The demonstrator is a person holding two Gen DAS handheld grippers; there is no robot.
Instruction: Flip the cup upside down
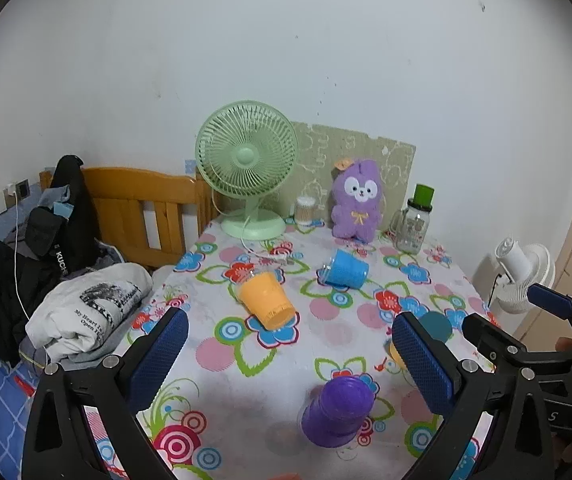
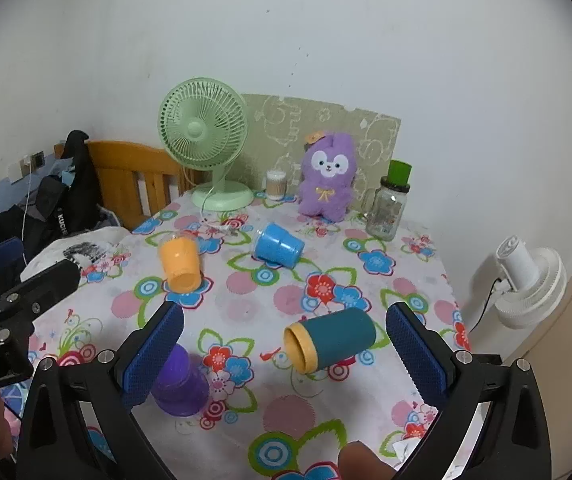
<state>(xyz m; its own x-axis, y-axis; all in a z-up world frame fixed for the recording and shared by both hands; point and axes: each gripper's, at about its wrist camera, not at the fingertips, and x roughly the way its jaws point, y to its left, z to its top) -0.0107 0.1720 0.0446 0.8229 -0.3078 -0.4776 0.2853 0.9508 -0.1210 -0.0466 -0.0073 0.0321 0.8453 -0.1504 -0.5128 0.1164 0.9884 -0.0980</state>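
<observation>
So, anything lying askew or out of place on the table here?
Three cups lie on their sides on the floral tablecloth: the orange cup, the blue cup and the teal cup. Only the purple cup stands mouth-down. No spill shows. Both tongs are open and empty.

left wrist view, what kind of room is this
Most likely a bedroom. A wooden bed headboard with piled clothes stands beside a table with a floral cloth, which holds a green desk fan and a purple plush toy.

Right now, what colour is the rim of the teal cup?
Yellow-orange rim on the teal cup, clearest in the right wrist view.
</observation>
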